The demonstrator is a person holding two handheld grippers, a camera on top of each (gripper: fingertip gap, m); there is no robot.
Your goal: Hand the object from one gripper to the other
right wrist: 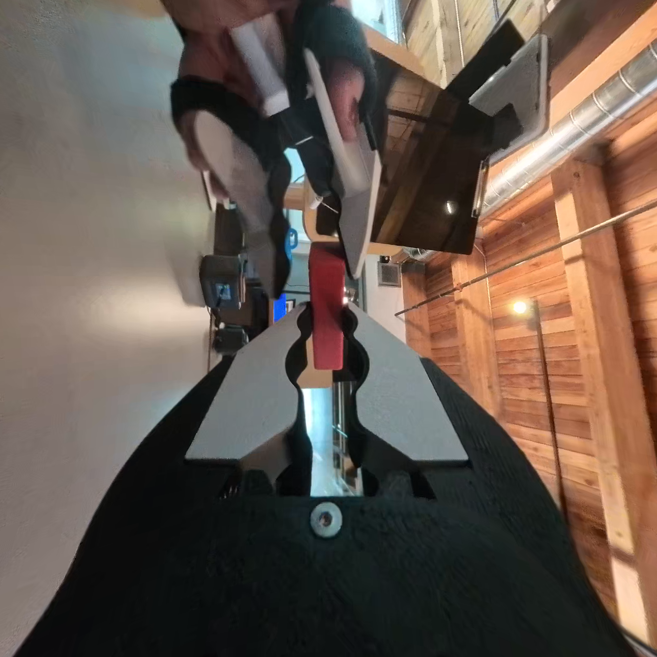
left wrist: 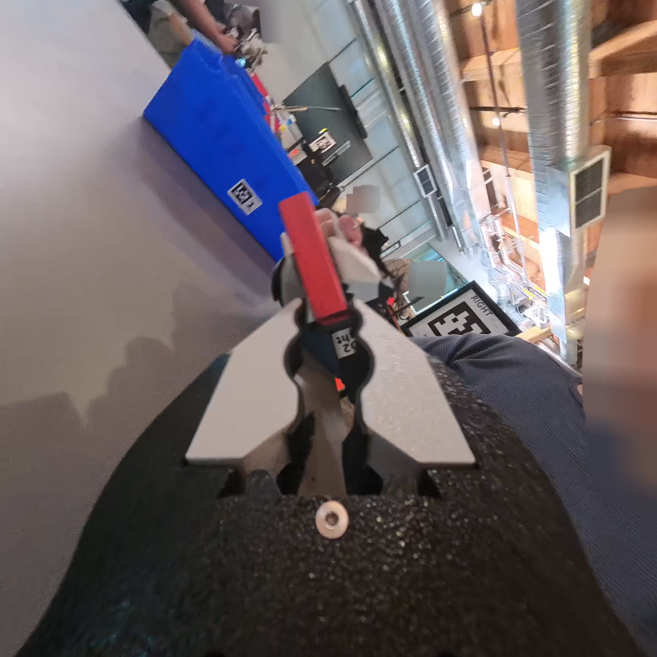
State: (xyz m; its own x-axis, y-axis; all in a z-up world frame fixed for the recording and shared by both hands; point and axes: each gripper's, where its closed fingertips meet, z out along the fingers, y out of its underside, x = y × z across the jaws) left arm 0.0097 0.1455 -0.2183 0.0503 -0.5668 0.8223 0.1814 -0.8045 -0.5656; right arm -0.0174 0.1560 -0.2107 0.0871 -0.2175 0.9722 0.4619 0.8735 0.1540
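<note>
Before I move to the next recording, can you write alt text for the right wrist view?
The right gripper has its grey jaws shut on a red block that sticks out forward. The left gripper, held by a hand in a black strap, reaches in from above with its jaws spread on either side of the block's far end. Wooden walls and a silver duct lie behind.

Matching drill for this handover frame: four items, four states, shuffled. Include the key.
Items:
A. left gripper
B. right gripper
C. red block
D. blue box

States:
1. shut on the block
2. in the background, bearing a square marker
3. open, fingers either side of the block's end
4. spans from one gripper to the other

Pairs: A-3, B-1, C-4, D-2
</note>
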